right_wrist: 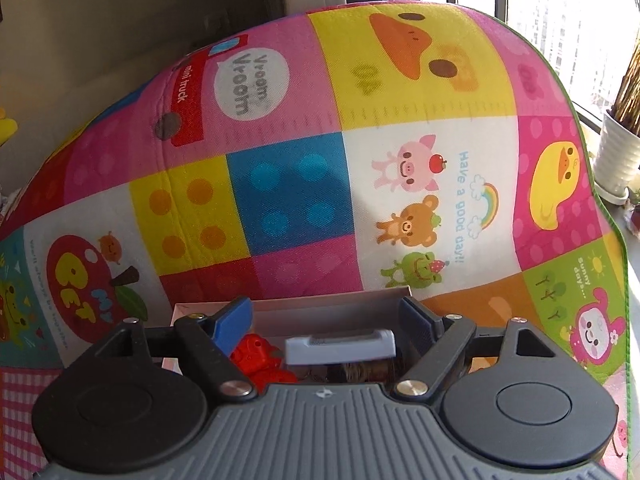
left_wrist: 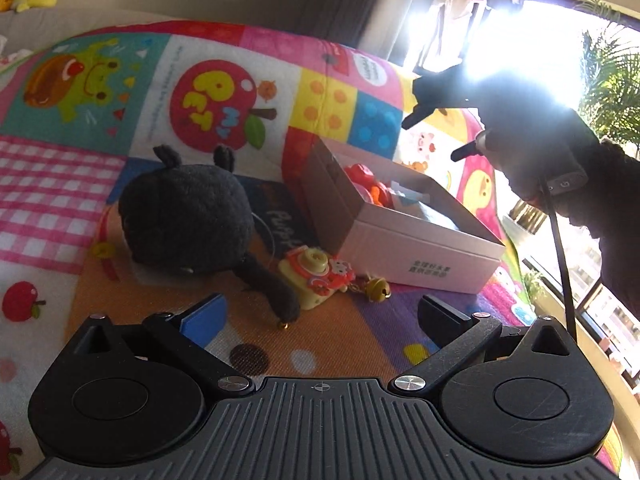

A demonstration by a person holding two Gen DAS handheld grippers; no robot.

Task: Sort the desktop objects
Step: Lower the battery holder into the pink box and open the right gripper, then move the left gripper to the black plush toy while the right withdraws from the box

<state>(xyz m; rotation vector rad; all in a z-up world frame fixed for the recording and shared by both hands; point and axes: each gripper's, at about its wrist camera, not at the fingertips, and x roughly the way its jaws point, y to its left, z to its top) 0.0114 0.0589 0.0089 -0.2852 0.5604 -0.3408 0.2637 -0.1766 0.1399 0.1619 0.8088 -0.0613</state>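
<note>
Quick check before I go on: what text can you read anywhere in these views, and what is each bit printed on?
"Vroom Vroom": white speech bubble on the play mat
"mini truck": red panel on the mat
"Have a good day!": white animal square
"Sunny days...": green square
"MY PET": red apple print
"04": yellow duck square
"Purple", likely: dark patch
Two printed lines on the white box: too blurred to read.

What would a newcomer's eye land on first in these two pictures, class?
Probably the loud patchwork cartoon mat that covers the whole surface. Next, the dark plush toy lying left of the open white box, which holds a red toy. A small yellow toy camera lies in front, near the open left gripper.
</note>
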